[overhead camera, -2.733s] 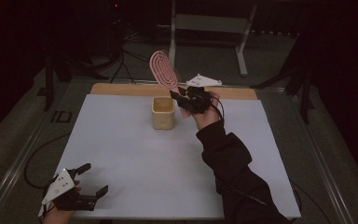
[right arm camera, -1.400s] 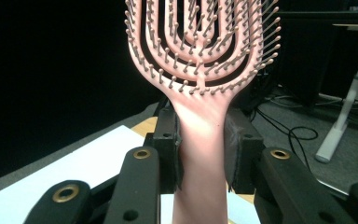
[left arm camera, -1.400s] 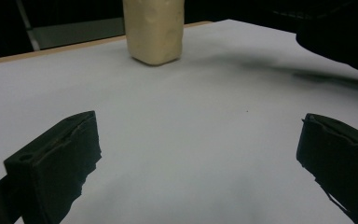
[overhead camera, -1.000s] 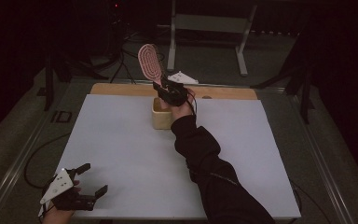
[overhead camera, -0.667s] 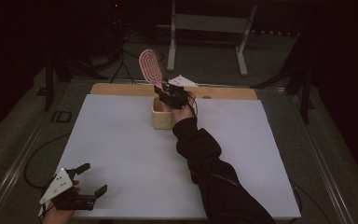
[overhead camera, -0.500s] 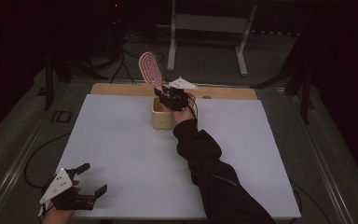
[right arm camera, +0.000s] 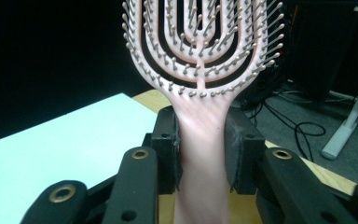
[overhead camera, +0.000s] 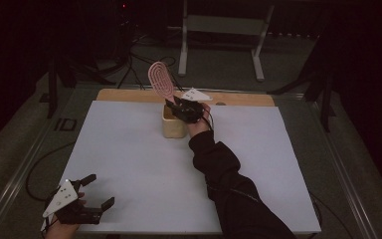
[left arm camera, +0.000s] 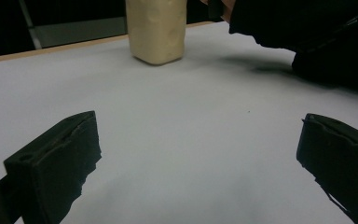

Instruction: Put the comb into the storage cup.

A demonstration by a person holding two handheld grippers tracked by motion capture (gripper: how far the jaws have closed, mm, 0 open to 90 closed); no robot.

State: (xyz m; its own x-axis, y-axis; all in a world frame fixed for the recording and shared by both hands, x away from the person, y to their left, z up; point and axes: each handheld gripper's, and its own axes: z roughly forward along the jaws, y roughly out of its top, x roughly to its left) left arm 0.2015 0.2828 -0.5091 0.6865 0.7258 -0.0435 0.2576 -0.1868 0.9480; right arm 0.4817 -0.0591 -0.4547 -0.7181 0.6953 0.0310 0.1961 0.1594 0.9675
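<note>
Above the cream holder (overhead camera: 173, 123), the right claw (overhead camera: 179, 107) clenches the pink hairbrush (overhead camera: 161, 82) by its handle, bristle head rising beyond its jaws. Near the worktop's (overhead camera: 129, 149) front corner, the left claw (overhead camera: 93, 191) rests released.

The top of the pink plastic hairbrush (right arm camera: 200, 70) was cut off by the right gripper view's upper edge, and its handle end ran off the bottom. The cream box-shaped holder (left arm camera: 156, 30) lost its top in the left gripper view. The dark sleeve (overhead camera: 229, 184) hid part of the white surface (overhead camera: 129, 159).
</note>
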